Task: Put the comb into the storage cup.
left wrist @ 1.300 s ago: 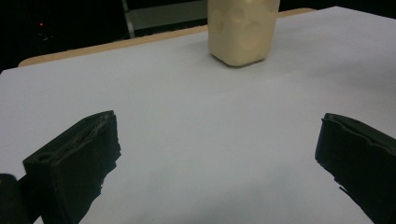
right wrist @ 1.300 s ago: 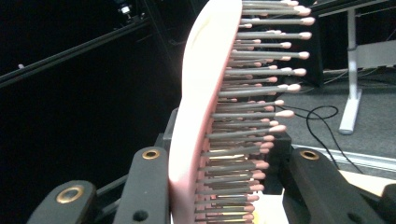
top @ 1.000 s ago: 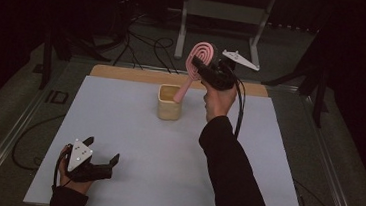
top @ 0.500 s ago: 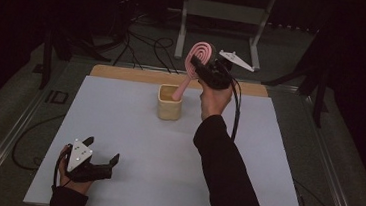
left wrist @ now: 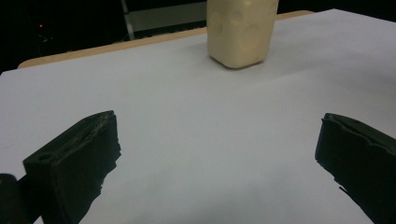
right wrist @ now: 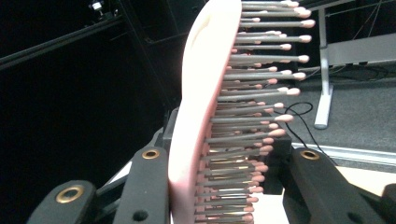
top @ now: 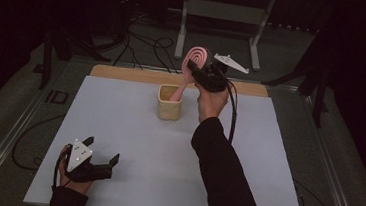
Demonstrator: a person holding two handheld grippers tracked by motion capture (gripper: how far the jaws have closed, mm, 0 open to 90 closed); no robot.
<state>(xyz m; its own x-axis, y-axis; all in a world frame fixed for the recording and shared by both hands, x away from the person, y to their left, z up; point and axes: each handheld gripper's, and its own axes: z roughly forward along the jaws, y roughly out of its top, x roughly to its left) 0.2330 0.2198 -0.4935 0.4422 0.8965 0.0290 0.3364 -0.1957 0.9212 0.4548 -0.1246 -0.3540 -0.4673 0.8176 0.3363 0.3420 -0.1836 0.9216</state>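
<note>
1. Near the upper middle of the high view, the right gripper [top: 204, 75] clamps the head of a pink hairbrush [top: 195, 60], its handle dipping into the beige cup [top: 169, 103] on the table [top: 119, 122].
2. Lower left, the left gripper [top: 99, 162] rests wide apart, holding nothing.
3. Likely step: seating the brush in the cup; next calls for lowering, then letting go.

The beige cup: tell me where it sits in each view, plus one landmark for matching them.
High view: the beige cup stands near the table's far middle, with the pink hairbrush handle in it.
Left gripper view: top centre, its top cut off by the frame.
Right gripper view: not in it.
Shared landmark: the wooden strip along the table's far edge.
</note>
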